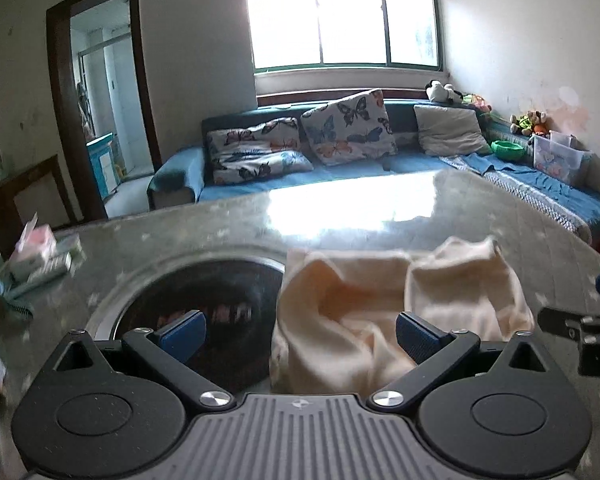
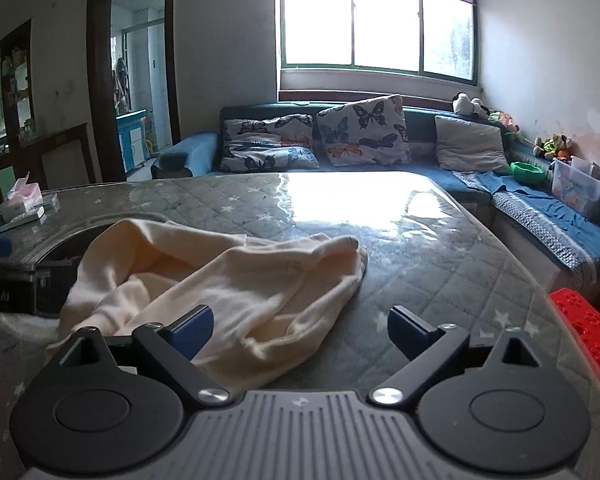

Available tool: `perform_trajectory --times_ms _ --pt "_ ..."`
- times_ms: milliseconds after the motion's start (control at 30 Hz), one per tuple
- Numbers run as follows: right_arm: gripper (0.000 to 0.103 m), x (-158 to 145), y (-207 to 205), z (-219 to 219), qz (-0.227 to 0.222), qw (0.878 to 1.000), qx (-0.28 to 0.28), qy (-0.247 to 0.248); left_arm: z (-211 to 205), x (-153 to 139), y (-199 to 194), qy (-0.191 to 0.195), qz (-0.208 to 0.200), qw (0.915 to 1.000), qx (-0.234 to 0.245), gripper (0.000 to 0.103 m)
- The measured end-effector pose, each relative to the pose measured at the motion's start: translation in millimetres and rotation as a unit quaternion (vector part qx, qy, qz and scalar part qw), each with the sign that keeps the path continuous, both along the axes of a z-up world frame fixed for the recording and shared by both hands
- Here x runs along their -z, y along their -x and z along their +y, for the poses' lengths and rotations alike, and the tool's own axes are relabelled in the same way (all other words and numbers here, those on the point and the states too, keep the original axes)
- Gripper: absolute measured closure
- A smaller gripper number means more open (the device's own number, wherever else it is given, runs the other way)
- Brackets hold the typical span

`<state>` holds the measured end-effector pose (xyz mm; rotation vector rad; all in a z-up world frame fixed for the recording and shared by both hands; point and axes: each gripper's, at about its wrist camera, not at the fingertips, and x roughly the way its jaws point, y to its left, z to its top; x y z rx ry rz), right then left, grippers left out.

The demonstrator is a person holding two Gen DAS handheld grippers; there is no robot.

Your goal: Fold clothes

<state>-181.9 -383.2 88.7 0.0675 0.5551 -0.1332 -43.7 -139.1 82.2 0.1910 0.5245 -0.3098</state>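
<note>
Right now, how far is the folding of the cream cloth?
Nothing looks folded yet: the cream cloth lies crumpled on the quilted table, partly over the dark round inset. Nothing is in hand: the left claw and the right claw are both open, empty. Still left: spreading it flat and every fold.

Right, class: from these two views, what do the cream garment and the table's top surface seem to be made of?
Cream garment: looks like a soft, matte knit, probably cotton; it slumps in loose rounded folds with no shine.

Table surface: seems to be quilted grey star-print fabric under a clear glossy plastic sheet; stitched diamonds show through, while window glare and wrinkled highlights sit on top.
</note>
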Motion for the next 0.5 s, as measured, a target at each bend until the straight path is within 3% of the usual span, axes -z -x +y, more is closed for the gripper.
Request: perform_trajectory --times_ms 233,300,500 --pt "0.021 -5 -52 -23 0.019 0.999 -0.007 -0.036 -14 4 -53 -0.025 0.013 0.9995 0.014 0.009" --pt "0.029 -5 -68 -28 0.025 0.999 -0.010 -0.045 -17 9 -67 -0.028 0.026 0.9991 0.017 0.012" --pt "0.042 11 -117 -38 0.065 0.996 -0.007 -0.062 -21 25 -94 -0.029 0.062 0.9973 0.026 0.016"
